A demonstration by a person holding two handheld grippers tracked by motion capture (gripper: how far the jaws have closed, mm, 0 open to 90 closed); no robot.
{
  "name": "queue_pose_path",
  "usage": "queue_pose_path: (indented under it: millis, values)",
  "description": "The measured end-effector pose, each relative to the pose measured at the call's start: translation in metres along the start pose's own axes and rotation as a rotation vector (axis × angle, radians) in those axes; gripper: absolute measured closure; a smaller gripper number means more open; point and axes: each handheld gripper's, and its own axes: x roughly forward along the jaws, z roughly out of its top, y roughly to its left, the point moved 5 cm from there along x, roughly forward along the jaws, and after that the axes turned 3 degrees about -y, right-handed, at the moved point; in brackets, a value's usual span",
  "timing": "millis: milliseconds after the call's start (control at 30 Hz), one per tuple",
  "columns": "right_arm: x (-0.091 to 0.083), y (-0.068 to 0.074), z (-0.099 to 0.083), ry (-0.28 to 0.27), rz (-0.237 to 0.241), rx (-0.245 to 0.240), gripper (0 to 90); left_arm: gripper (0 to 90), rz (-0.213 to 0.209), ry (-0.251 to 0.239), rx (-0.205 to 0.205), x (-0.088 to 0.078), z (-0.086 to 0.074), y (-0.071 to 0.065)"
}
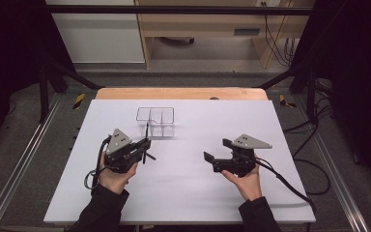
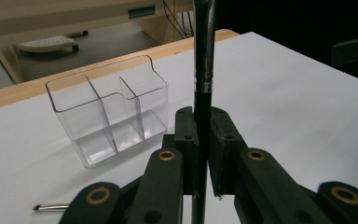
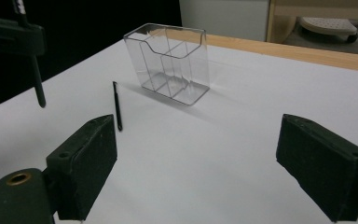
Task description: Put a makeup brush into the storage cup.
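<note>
My left gripper (image 1: 144, 146) is shut on a black brush (image 2: 203, 88), which it holds upright by the handle, just in front of a clear three-compartment organizer (image 1: 155, 121). In the left gripper view the brush rises between the pads (image 2: 186, 135), with the organizer (image 2: 109, 109) empty behind it to the left. A second thin black brush (image 3: 117, 105) lies flat on the white table, near the organizer. My right gripper (image 1: 217, 150) hovers at the right with its jaws wide apart and nothing between them (image 3: 200, 158).
The white table board (image 1: 183, 183) rests on a wooden top whose far edge (image 1: 181, 93) shows behind it. Black frame bars and cables stand around the sides. Bare white surface lies between the two grippers and in front of them.
</note>
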Motion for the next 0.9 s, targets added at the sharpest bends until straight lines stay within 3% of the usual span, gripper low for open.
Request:
queue_pose_path:
  millis: [633,900]
  values:
    - [-0.011,-0.023,-0.014,0.037,-0.073,0.003,9.4,82.6,0.005,-0.011,0.012,0.011,0.020,0.008]
    - [-0.012,-0.024,-0.015,0.048,-0.096,-0.034,7.5,82.5,0.012,-0.020,0.040,0.017,0.038,0.012]
